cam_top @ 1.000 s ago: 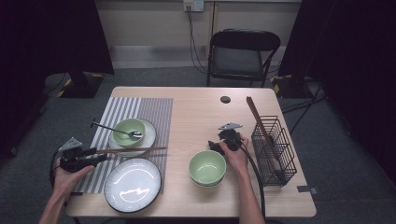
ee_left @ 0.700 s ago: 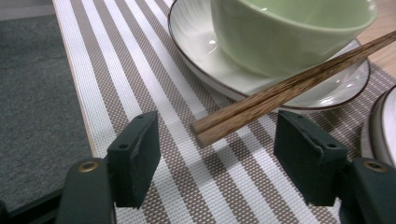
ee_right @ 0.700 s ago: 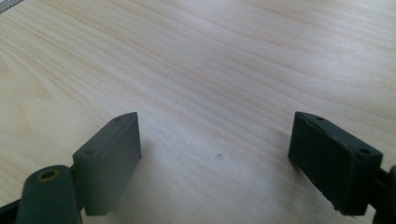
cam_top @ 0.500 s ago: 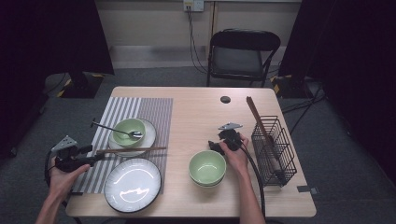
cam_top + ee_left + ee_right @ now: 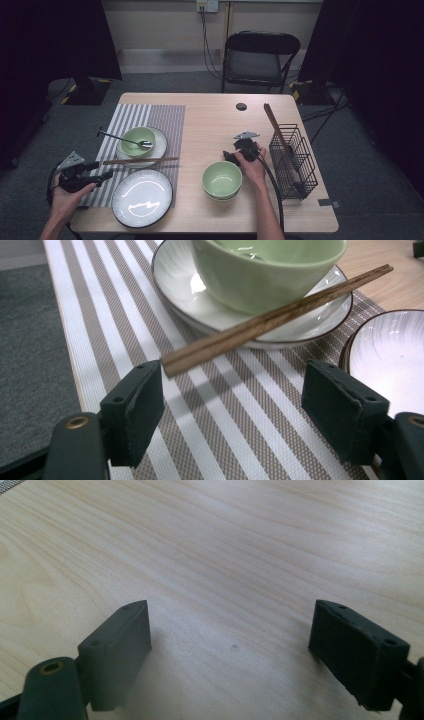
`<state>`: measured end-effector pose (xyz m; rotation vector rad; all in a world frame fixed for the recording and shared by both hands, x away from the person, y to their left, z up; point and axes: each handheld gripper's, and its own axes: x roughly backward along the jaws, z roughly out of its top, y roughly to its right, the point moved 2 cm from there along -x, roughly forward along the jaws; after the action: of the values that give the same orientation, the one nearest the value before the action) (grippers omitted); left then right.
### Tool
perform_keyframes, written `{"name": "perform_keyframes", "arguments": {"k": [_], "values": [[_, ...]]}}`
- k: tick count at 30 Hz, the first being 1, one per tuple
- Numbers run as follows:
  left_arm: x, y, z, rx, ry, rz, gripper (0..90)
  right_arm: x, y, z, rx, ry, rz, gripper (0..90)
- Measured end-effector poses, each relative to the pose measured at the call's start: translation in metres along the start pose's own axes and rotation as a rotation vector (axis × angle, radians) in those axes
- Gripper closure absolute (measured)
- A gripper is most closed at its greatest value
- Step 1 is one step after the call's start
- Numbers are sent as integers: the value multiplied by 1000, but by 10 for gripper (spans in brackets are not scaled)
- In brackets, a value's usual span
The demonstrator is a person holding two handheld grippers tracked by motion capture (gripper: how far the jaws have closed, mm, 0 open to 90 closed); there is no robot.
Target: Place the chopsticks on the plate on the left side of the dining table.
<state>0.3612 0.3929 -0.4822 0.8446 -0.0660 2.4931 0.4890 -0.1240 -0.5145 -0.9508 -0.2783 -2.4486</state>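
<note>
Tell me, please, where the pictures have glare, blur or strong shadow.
High view: the room around the table is dark, and the large white plate carries a bright glare streak. Left gripper view: the chopsticks are sharp, while the black jaws near the lens look soft. Right gripper view: the wood grain is clear, with a soft shadow beside the left-hand jaw.

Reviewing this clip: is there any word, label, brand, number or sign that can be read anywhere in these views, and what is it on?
None can be read.
The bowls, plates, chopsticks, striped placemat and wire rack carry no lettering.
The wall outlet plate at the top of the high view is too small and cut off to show any text.
The grey plates on the left gripper and right gripper look blank.
</note>
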Motion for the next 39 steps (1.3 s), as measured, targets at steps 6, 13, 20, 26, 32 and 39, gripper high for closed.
{"name": "perform_keyframes", "arguments": {"k": [6, 13, 20, 26, 32, 39], "values": [[-1, 5, -18, 18, -27, 37, 220, 0, 0, 0, -1, 0, -1, 160], [-13, 3, -30, 43, -75, 94, 198, 0, 0, 0, -1, 0, -1, 160], [-20, 10, -28, -16, -98, 162, 162, 0, 0, 0, -1, 1, -1, 160], [-22, 11, -28, 0, -100, 179, 148, 0, 0, 0, -1, 1, -1, 160], [-22, 11, -28, 5, -101, 183, 148, 0, 0, 0, -1, 1, -1, 160], [-21, 10, -28, 4, -102, 178, 148, 0, 0, 0, 0, 1, -2, 160]]}}
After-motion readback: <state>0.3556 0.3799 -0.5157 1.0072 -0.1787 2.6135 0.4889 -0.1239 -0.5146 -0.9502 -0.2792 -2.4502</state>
